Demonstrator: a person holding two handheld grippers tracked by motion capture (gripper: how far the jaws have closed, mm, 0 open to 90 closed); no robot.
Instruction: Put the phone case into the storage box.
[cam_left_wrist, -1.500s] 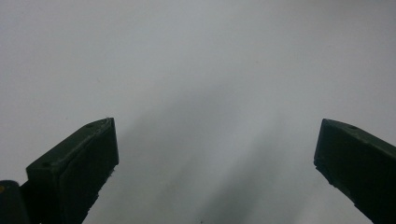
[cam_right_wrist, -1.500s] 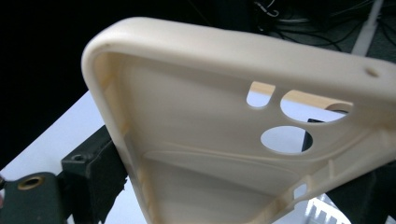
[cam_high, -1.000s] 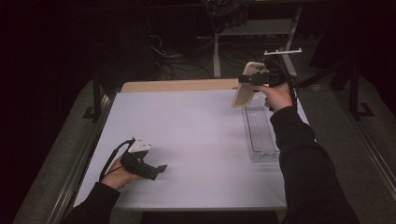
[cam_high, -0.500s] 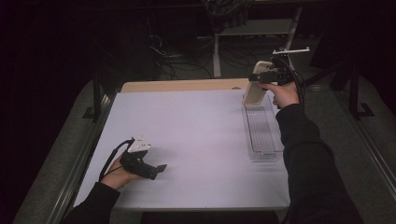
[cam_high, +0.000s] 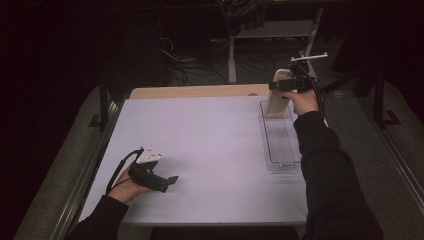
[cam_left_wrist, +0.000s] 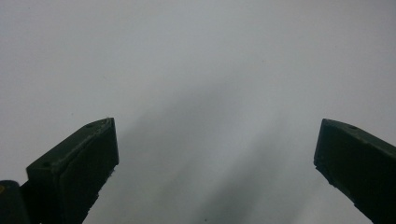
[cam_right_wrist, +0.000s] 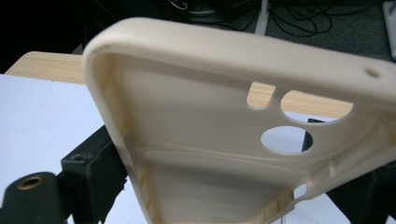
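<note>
Above the clear tray, right gripper apparently clamps phone case.

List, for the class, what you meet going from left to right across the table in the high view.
Left gripper resting open on the white table → cream phone case held in the right gripper → clear plastic tray along the right edge.
</note>
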